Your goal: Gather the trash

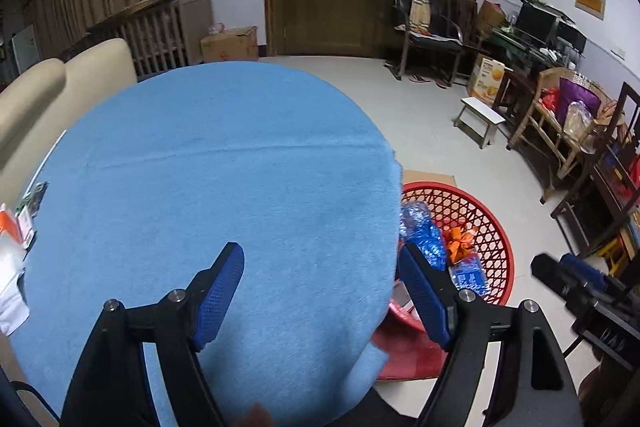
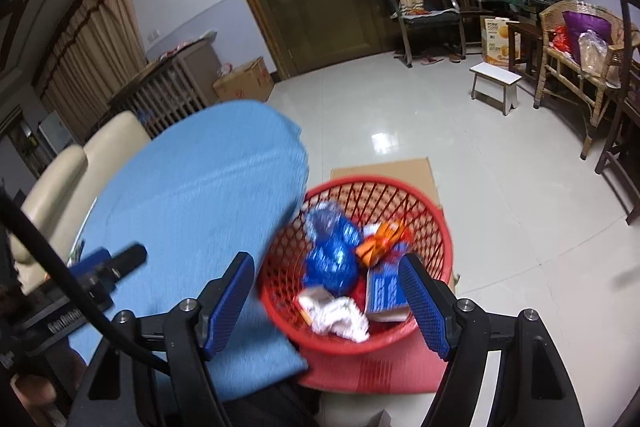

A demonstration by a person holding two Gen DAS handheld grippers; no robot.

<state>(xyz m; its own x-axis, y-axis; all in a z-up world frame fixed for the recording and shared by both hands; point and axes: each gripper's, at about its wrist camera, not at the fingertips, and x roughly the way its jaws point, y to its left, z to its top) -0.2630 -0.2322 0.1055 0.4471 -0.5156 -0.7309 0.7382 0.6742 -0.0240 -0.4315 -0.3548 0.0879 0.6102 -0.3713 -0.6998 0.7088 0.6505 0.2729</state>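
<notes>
— Where do we stand?
— Our left gripper hangs over the table; our right gripper is over the basket.
— And the basket?
— On the floor, just right of the table's edge, on cardboard.
— What's in it?
— Wrappers, a box, crumpled paper.
— Behind?
— A stool and a door, well apart.

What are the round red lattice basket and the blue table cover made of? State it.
Round red lattice basket: apparently moulded plastic, slightly glossy; its wall is a regular open lattice in uniform colour. Blue table cover: seemingly fabric, matte and fuzzy like towelling, showing a fold crease.
</notes>
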